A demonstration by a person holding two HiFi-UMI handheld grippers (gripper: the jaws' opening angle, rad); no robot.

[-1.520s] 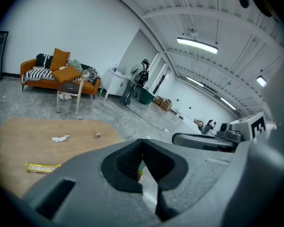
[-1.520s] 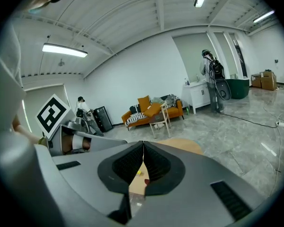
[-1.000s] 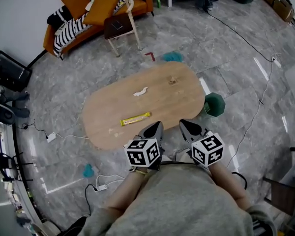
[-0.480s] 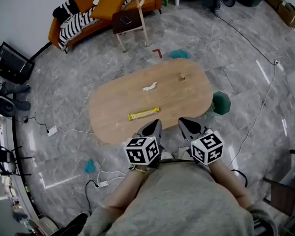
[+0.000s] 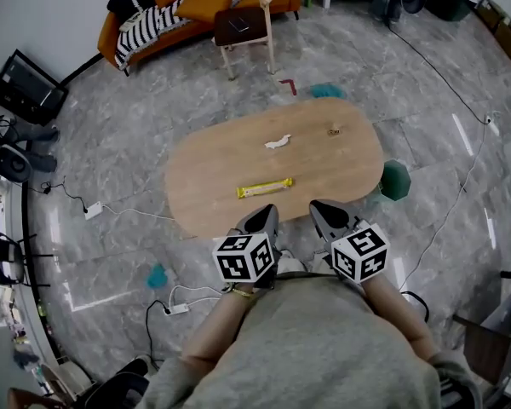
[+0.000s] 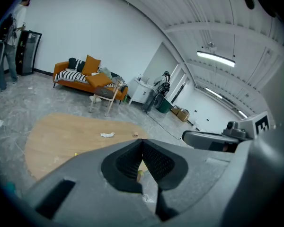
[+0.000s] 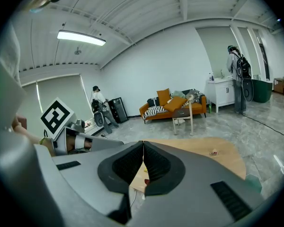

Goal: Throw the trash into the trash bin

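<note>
An oval wooden table [image 5: 213, 164] carries three bits of trash: a yellow wrapper [image 5: 264, 189] near its front, a white crumpled paper [image 5: 278, 141] in the middle, and a small brown scrap [image 5: 333, 131] toward the far right. The white paper [image 6: 107, 135] also shows in the left gripper view, the brown scrap [image 7: 213, 152] in the right gripper view. A green trash bin [image 5: 395, 180] stands on the floor at the table's right end. My left gripper [image 5: 266, 220] and right gripper [image 5: 324, 214] hover side by side at the table's near edge, both shut and empty.
An orange sofa [image 5: 166, 15] with cushions and a small wooden stool [image 5: 244, 28] stand beyond the table. Cables and power strips [image 5: 175, 308] lie on the grey floor. A teal cloth [image 5: 326, 90] lies past the table. People stand at the room's edges [image 7: 237, 77].
Both grippers have moved forward toward the table; the table, bin and sofa have slid right and nearer in the head view. Both jaws stayed shut.
</note>
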